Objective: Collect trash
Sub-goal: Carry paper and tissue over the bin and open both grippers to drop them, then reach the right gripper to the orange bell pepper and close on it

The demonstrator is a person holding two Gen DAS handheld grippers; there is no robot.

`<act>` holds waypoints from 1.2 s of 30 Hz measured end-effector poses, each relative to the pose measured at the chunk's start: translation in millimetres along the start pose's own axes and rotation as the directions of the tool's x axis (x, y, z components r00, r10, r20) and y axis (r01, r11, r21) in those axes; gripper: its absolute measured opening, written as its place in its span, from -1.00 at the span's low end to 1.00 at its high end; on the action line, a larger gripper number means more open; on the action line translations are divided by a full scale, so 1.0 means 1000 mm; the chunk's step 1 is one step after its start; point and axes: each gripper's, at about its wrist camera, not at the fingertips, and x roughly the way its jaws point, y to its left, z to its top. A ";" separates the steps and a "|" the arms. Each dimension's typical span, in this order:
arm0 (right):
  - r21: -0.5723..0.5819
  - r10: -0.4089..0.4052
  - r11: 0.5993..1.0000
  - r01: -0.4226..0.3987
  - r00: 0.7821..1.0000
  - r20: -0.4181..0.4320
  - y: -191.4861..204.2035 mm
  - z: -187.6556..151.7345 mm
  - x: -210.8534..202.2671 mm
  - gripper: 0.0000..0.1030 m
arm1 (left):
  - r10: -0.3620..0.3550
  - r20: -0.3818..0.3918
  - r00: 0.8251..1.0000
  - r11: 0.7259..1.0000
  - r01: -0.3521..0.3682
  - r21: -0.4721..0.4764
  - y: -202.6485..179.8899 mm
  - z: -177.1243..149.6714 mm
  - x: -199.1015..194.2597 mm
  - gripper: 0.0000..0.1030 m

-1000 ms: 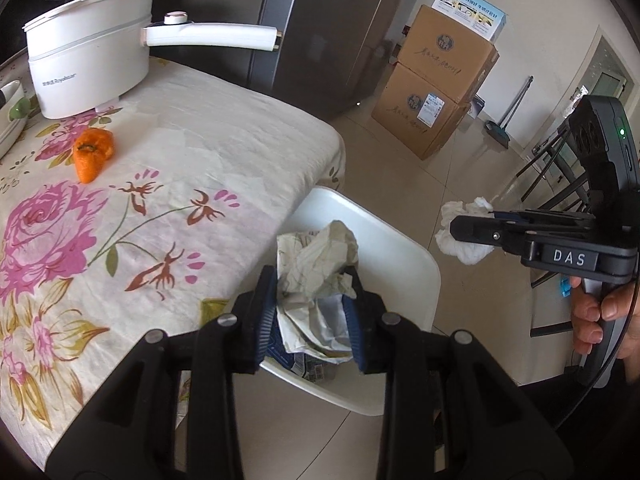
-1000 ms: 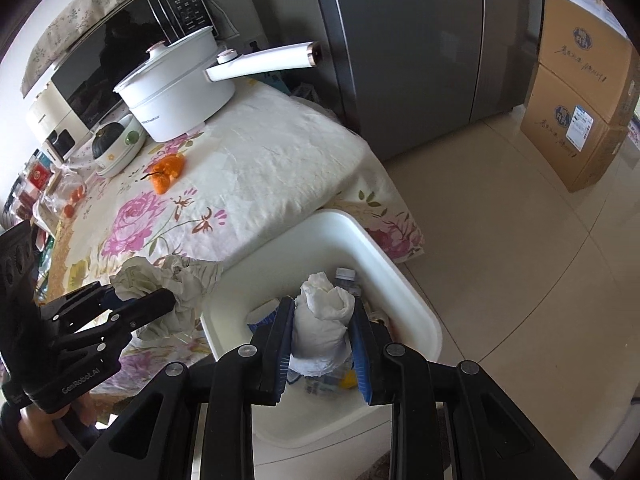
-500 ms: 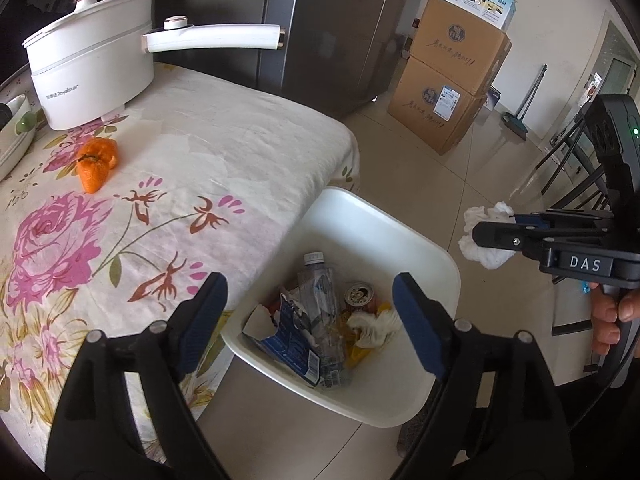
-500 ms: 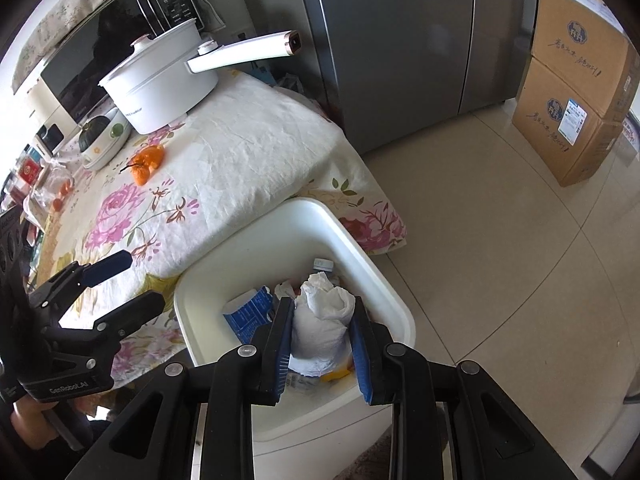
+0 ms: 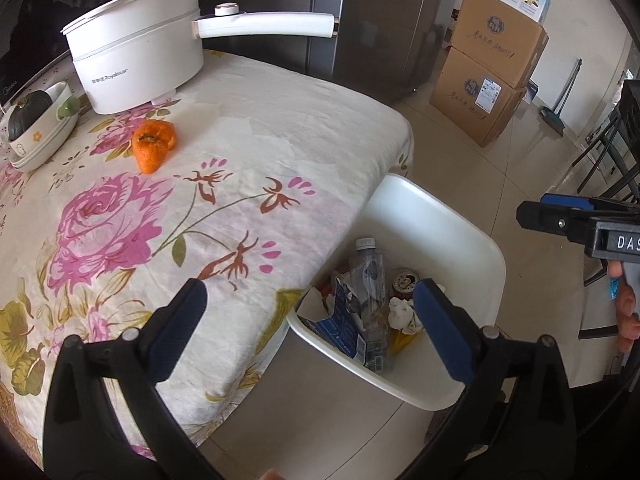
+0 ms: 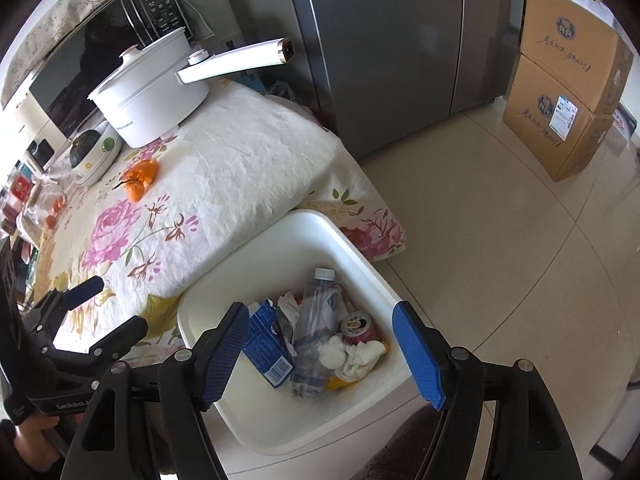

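Note:
A white bin (image 5: pixel 460 222) (image 6: pixel 280 256) stands on the floor against the table's corner. In it lie a clear bottle (image 5: pixel 368 272) (image 6: pixel 318 316), a can (image 5: pixel 405 280) (image 6: pixel 356 326), a blue carton (image 5: pixel 346 330) (image 6: pixel 266 346) and white tissue wads (image 5: pixel 402 314) (image 6: pixel 354 356). My left gripper (image 5: pixel 310 332) (image 6: pixel 116 306) hangs over the bin's near-left edge, its jaws opening with nothing between them. Above the bin's middle is my right gripper (image 6: pixel 320 356) (image 5: pixel 536 212), jaws also opening and empty. An orange piece (image 5: pixel 154 144) (image 6: pixel 140 178) lies on the floral tablecloth.
On the table (image 5: pixel 240 128) stand a white long-handled pot (image 5: pixel 136 52) and a bowl with a dark squash (image 5: pixel 38 128). A steel fridge (image 6: pixel 380 40) and stacked cardboard boxes (image 6: pixel 560 92) stand behind. Tiled floor (image 6: pixel 500 240) stretches right of the bin. Chair legs (image 5: pixel 600 152) stand at the far right.
The left gripper let go of the crumpled paper and spread wide. The right gripper then released its white tissue wad, which now lies in the bin.

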 end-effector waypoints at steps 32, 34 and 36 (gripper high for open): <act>-0.143 -0.012 0.990 0.020 0.998 0.060 0.156 0.042 0.053 1.00 | 0.277 -0.005 0.961 0.889 -0.258 -0.377 0.174 -0.020 -0.051 0.99; -0.160 0.003 0.987 0.007 0.998 0.063 0.174 0.049 0.063 1.00 | 0.287 -0.019 0.958 0.878 -0.271 -0.395 0.188 -0.025 -0.053 0.99; -0.157 0.008 0.988 0.002 0.998 0.063 0.188 0.057 0.074 1.00 | 0.291 -0.023 0.956 0.874 -0.275 -0.401 0.199 -0.029 -0.055 0.99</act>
